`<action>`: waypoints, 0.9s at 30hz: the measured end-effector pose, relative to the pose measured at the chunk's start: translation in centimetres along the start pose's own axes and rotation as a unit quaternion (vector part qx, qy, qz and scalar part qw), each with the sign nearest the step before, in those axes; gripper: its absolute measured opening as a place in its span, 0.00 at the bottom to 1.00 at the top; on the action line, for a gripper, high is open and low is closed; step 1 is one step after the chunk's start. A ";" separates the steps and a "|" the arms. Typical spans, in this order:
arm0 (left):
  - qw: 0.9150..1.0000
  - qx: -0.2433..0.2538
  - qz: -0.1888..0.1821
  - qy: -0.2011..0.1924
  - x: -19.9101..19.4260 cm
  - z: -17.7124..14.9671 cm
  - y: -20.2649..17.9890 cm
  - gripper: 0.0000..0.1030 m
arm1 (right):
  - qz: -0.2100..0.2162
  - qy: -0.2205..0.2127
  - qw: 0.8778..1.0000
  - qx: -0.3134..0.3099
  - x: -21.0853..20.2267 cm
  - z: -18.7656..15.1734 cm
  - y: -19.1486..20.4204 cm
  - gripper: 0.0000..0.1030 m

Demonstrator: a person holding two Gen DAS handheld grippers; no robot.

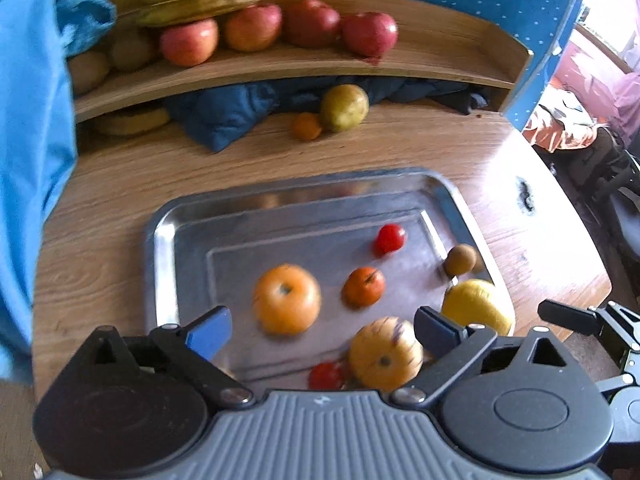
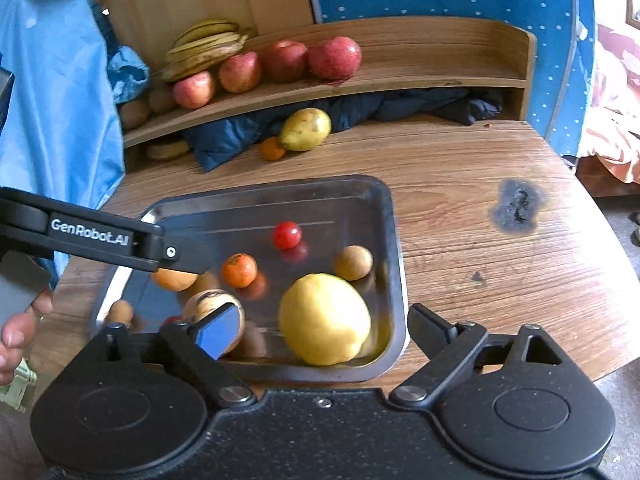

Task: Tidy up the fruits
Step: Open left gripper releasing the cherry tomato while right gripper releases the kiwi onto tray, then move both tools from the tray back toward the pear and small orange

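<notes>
We hold both grippers above a steel tray (image 1: 162,248) that sits near the front edge of the wooden tabletop (image 2: 480,168). The left gripper (image 1: 322,326) has its jaws wide apart with nothing between the pads; directly ahead of it lie a large orange (image 1: 287,299) and, nearer its right finger, a striped yellow fruit (image 1: 386,354). The right gripper (image 2: 324,330) is likewise spread and empty, and the lemon (image 2: 325,319) lies just ahead of its gap, in the tray's front right corner, its long axis running roughly from that corner toward the tray's centre. We judge the right hand the nearer to the lemon, the left the nearer to the large orange. A small orange (image 2: 239,270), a cherry tomato (image 2: 287,235) and a brown round fruit (image 2: 353,263) occupy the tray's middle and right side. A pear (image 2: 306,129) rests by the tabletop's rear edge, below a shelf (image 2: 400,76) carrying apples (image 2: 240,72) and bananas (image 2: 206,46).
</notes>
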State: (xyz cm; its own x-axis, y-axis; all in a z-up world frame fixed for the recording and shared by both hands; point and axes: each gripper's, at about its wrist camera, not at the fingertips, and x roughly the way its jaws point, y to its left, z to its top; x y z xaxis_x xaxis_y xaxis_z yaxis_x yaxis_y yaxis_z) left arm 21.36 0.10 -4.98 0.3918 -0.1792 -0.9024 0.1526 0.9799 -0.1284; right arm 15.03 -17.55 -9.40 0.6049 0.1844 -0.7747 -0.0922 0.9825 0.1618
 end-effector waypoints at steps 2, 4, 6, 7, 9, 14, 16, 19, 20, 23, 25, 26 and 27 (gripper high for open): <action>1.000 -0.004 0.005 0.006 -0.4 -0.5 0.7 0.99 | 0.007 0.003 1.000 -0.005 0.0 -0.2 0.4 0.93; 1.000 -0.006 0.007 0.014 -0.8 -1.1 1.4 0.99 | 0.015 0.007 1.000 -0.012 0.0 -0.3 1.0 0.95; 1.000 -0.005 0.007 0.025 -1.0 -1.6 2.1 0.99 | 0.020 0.009 1.000 -0.018 -0.1 -0.4 1.4 0.95; 1.000 -0.005 0.008 0.029 -1.1 -1.8 2.5 0.99 | 0.022 0.010 0.999 -0.021 -0.1 -0.4 1.6 0.95; 0.999 -0.007 0.010 0.037 -1.3 -2.4 3.2 0.99 | 0.028 0.010 0.999 -0.027 -0.2 -0.4 2.0 0.96; 0.998 -0.012 0.023 0.058 -1.2 -3.2 4.5 0.99 | 0.039 0.011 0.998 -0.043 -0.5 -0.4 2.9 0.96; 0.997 -0.013 0.037 0.070 -1.0 -3.5 4.8 0.99 | 0.042 0.010 0.998 -0.048 -0.6 -0.3 3.1 0.96; 0.996 -0.015 0.042 0.078 -0.7 -3.6 5.0 0.99 | 0.047 0.008 0.998 -0.052 -0.4 -0.1 3.4 0.96; 0.996 -0.015 0.043 0.080 -0.7 -3.6 5.1 0.99 | 0.049 0.008 0.997 -0.053 -0.3 0.0 3.5 0.97; 0.995 -0.015 0.048 0.083 -0.5 -3.5 5.3 0.99 | 0.055 0.009 0.997 -0.058 0.0 0.3 3.8 0.97; 0.995 -0.016 0.051 0.083 -0.3 -3.3 5.4 0.99 | 0.058 0.010 0.997 -0.059 0.2 0.5 3.9 0.97; 0.995 -0.017 0.052 0.083 -0.3 -3.2 5.5 0.99 | 0.059 0.010 0.996 -0.060 0.3 0.7 3.9 0.97; 0.995 -0.018 0.053 0.082 -0.2 -3.0 5.5 1.00 | 0.061 0.011 0.996 -0.060 0.4 0.8 4.0 0.97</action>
State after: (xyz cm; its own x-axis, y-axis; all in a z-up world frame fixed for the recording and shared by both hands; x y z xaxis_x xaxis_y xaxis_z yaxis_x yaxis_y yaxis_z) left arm 19.37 5.83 -6.74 0.2494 -0.0615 -0.9664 0.0856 0.9955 -0.0413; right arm 15.53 -13.60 -8.59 0.5666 0.3014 -0.7669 -0.2585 0.9487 0.1820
